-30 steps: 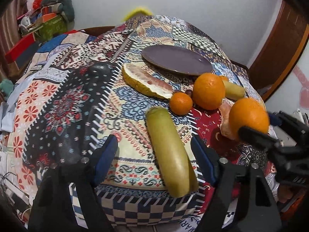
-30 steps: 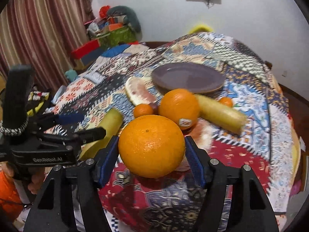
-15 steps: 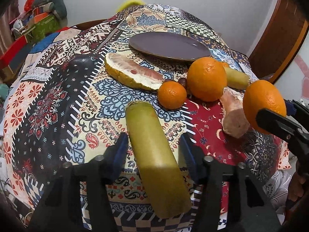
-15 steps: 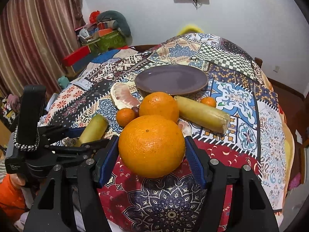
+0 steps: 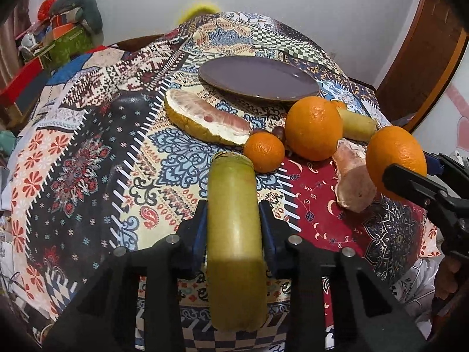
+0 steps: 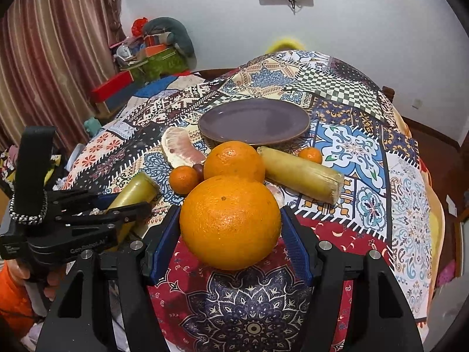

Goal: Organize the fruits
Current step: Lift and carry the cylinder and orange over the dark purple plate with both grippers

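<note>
Grasping step under way. Left gripper [image 5: 233, 223] closing its jaws on the long yellow-green cane-like stalk [image 5: 233, 205], lying on the patchwork-clothed counter [image 5: 88, 158]. Right gripper [image 6: 230, 234] pinching a large round orange [image 6: 230, 221], held above the cloth. Next, probably: lift both, carry to the empty brown oval plate [image 6: 253, 121], lower gently.

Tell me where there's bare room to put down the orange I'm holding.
The purple plate is bare, just behind the second large orange. The cloth left of the pomelo slice is open too. It's crowded between the small mandarin and the far cane piece.
</note>
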The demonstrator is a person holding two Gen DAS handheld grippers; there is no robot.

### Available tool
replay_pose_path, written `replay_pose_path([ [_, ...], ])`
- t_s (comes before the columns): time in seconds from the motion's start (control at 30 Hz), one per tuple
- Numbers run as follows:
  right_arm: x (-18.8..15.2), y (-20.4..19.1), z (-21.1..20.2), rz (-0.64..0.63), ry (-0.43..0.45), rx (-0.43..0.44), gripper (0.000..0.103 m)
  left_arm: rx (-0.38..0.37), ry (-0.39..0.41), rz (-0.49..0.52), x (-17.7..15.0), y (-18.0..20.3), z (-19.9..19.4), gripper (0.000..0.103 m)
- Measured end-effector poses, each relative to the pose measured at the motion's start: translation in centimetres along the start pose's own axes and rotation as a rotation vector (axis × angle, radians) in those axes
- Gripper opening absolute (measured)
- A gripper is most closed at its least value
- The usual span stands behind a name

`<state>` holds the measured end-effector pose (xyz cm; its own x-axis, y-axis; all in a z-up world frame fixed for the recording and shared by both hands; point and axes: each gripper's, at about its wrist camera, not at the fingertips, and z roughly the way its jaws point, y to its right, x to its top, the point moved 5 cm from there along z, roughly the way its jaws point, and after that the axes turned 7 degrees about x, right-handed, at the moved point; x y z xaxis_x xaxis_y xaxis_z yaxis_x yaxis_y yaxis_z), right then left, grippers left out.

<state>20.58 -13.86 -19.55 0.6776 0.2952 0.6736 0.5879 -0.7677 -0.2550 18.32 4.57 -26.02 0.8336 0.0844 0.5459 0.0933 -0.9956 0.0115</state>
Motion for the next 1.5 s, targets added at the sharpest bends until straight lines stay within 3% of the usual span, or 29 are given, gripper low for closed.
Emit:
replay_pose_path([
  [0.4, 1.7, 0.2, -0.9, 0.000, 0.050, -0.009, 0.064, 0.019, 0.111, 0.000, 2.9, -0.5, -3.4, 0.033],
  [0.97, 8.0, 1.4, -2.9, -0.035, 0.218, -0.071, 0.064, 0.004, 0.290, -0.045, 9.6, -1.2, -7.1, 0.033],
  [1.27, 11.4, 3.0, -3.0, -0.043, 0.284, -0.103, 0.064, 0.008, 0.330, -0.035, 13.3, -1.0, -6.4, 0.033],
  [1.5, 13.1, 4.8, -0.7, -0.058, 0.273, -0.134, 0.064, 0.003, 0.320, -0.030, 15.7, -0.5, -3.9, 0.033],
])
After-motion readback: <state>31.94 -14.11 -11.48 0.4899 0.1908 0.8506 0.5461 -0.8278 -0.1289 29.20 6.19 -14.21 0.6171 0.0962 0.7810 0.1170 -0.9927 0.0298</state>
